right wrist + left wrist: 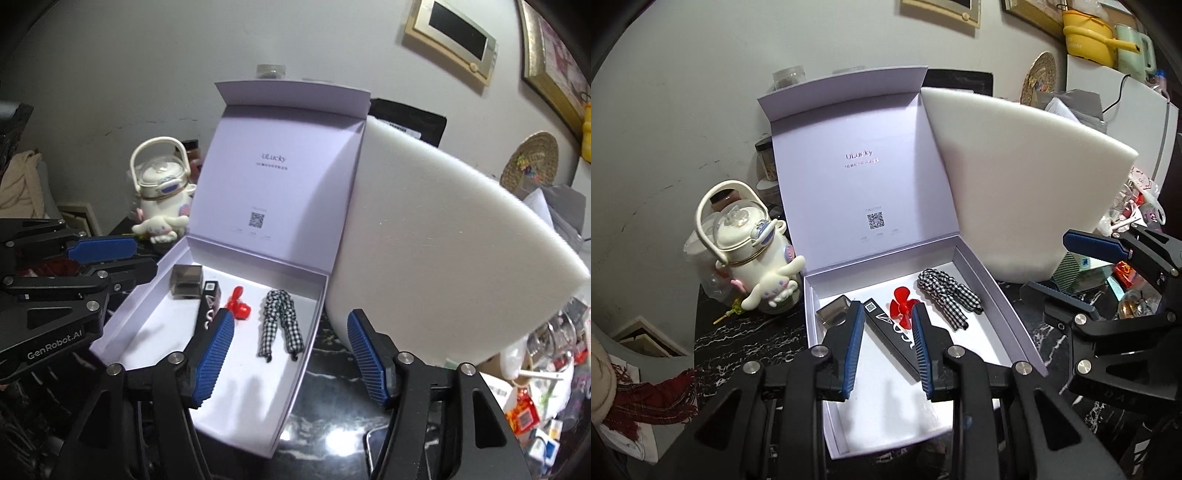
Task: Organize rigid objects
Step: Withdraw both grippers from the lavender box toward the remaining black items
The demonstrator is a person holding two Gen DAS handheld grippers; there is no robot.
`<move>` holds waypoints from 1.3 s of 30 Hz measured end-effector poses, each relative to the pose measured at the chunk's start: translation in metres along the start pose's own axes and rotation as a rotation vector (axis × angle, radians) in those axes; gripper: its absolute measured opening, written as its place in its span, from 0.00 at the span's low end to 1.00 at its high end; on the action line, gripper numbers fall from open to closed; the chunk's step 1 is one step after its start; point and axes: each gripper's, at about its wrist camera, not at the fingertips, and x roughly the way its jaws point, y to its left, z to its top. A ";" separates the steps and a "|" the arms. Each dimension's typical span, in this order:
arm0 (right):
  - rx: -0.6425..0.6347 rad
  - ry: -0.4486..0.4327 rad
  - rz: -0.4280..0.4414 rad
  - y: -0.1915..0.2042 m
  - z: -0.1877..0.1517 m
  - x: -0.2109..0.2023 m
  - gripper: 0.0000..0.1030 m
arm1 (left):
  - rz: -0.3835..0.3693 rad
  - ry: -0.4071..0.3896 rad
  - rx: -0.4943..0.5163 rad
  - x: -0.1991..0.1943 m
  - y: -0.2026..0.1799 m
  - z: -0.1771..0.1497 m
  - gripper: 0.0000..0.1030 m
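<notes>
We see the lilac card box point(997, 291) open w/ smooth black carton point(892, 334), red propeller point(900, 300), gingham tie point(947, 295) inside; left gripper point(886, 314) clenched, empty; right gripper point(291, 326) released, empty; foam slab point(443, 243) at right.

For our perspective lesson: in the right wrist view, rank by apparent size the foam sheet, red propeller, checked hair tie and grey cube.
1. foam sheet
2. checked hair tie
3. grey cube
4. red propeller, though close to the cube in apparent size, so that order is unsure.
</notes>
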 end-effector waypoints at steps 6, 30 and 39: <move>-0.006 -0.023 0.001 0.008 -0.009 -0.023 0.66 | 0.002 -0.019 -0.006 -0.022 -0.004 -0.011 0.25; -0.014 -0.029 0.051 0.045 -0.078 -0.091 0.72 | -0.014 -0.016 -0.063 -0.083 -0.024 -0.095 0.26; -0.010 0.012 0.080 0.054 -0.109 -0.091 0.72 | -0.034 0.017 -0.084 -0.088 -0.032 -0.129 0.26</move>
